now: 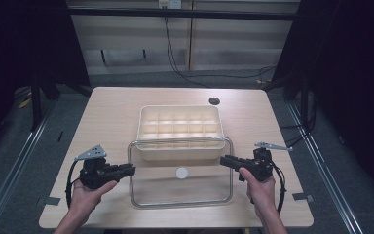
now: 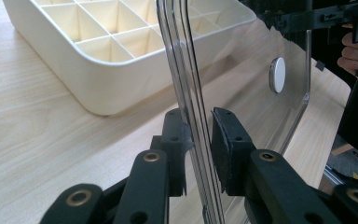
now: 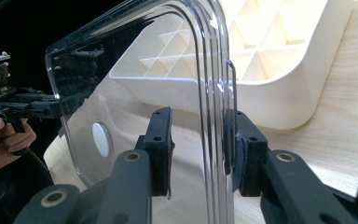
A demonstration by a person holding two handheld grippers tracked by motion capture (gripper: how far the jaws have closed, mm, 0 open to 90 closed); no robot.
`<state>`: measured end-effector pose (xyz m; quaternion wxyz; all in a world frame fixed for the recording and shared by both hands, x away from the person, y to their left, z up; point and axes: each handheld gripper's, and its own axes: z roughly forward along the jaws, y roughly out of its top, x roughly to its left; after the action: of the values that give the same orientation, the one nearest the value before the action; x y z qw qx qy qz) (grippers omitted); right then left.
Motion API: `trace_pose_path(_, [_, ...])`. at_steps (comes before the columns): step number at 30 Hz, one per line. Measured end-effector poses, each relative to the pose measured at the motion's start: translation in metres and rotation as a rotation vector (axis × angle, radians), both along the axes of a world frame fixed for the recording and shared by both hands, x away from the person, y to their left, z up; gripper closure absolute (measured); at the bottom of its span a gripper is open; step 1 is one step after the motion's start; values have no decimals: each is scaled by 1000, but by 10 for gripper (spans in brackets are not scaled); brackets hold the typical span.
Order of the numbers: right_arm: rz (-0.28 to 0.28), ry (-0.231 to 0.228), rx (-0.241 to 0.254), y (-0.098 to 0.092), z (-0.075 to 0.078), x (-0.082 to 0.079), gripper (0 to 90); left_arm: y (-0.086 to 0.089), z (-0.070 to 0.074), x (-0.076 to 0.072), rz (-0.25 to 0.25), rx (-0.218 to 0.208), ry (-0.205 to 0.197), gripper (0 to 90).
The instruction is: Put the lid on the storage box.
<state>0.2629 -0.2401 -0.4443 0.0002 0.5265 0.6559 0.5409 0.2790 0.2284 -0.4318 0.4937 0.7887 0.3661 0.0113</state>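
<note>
Clear lid held level at lower centre, just below the divided tray; left gripper and right gripper clamped on opposite short edges.

Pale wooden table, dark round grommet — black cables on floor beyond

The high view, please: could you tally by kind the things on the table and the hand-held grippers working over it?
Clear plastic lid with a white round spot: 1
Cream compartment tray: 1
Hand-held grippers: 2, the left hand-held gripper and the right hand-held gripper, each at a side edge of the lid
Total: 4
</note>
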Motion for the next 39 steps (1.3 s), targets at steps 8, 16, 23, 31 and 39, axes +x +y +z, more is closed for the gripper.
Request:
trace_pose_path(8, [-16,-4,7,-2,6,3,641,-3,8,5,9,-7,-6,759])
trace_pose_path(16, [-17,-24,16,-5,20,10,642,-4,20,12,8,-28,-29,760])
trace_pose_path(23, [-14,-28,13,-5,28,21,642,-4,27,16,14,-11,-41,759])
trace_pose_path(31, [-18,-38,29,-2,39,30,644,0,37,26,34,-29,-50,760])
trace_pose_path(39, [-22,-51,29,0,48,40,643,0,47,32,43,-20,-63,758])
